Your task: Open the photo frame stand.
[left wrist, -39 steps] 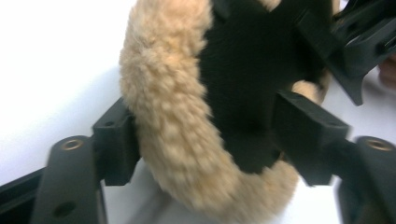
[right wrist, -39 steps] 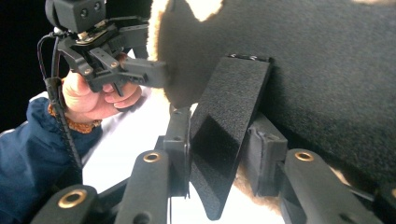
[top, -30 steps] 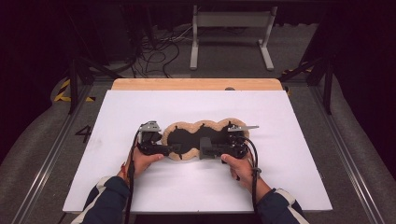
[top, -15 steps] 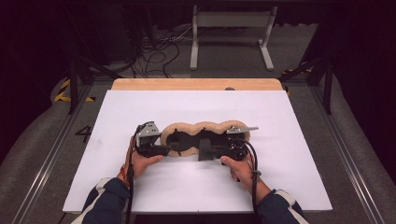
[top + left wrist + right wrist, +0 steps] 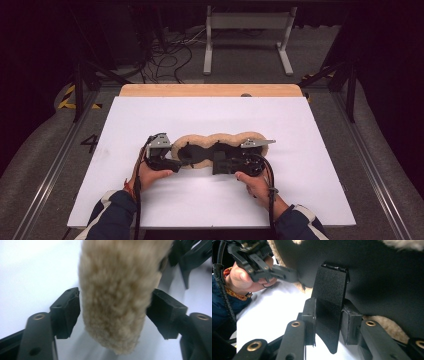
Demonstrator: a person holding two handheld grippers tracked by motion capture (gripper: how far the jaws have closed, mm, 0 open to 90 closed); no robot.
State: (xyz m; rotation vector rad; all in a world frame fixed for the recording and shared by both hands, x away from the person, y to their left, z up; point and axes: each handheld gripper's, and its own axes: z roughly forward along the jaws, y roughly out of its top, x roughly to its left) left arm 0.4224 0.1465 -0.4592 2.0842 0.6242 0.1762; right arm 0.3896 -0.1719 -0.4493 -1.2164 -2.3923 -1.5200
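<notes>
A long tan fleece pad (image 5: pixel 220 140) with a black underside (image 5: pixel 387 277) sits at the middle of the white table top (image 5: pixel 300 190). My left gripper (image 5: pixel 186 159) is at its left end. In the left gripper view both pads press the sides of the fuzzy end (image 5: pixel 115 302), so the left gripper (image 5: pixel 113 307) is shut on it. My right gripper (image 5: pixel 220 164) comes in from the right. In the right gripper view, the right gripper (image 5: pixel 328 320) is shut on a black strap tab (image 5: pixel 329 337) that hangs from the underside. The left hand and its gripper (image 5: pixel 262 262) show farther off.
A wooden board edge (image 5: pixel 210 90) runs along the table's back. Behind it on the floor stand a grey metal frame (image 5: pixel 245 30) and loose cables (image 5: pixel 165 55). Rails (image 5: pixel 55 165) flank the table on both sides.
Both hands and the pad have shifted only slightly; the left gripper has drifted a little toward the person. Both grips look unchanged.
</notes>
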